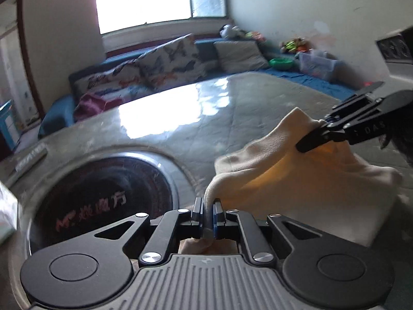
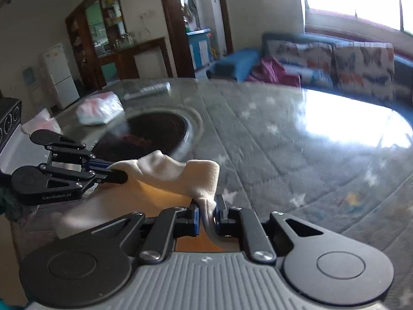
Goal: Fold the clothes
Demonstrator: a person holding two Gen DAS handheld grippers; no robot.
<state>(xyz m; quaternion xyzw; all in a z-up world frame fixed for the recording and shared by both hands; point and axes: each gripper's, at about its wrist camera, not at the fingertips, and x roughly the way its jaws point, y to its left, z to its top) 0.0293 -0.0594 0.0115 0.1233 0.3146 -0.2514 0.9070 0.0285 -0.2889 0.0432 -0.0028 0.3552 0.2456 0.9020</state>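
While grippers pinch cream cloth (image 1: 296,180) edges — table (image 2: 296,155) beyond bare.

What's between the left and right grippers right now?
Only the cream cloth, slung from the left gripper to the right gripper; the right wrist view shows the same.

Each gripper, the left gripper (image 1: 208,208) and the right gripper (image 2: 206,208), has black linkage arms, silver screws and blue pads. Its base is ribbed grey. White lettering marks one black side.
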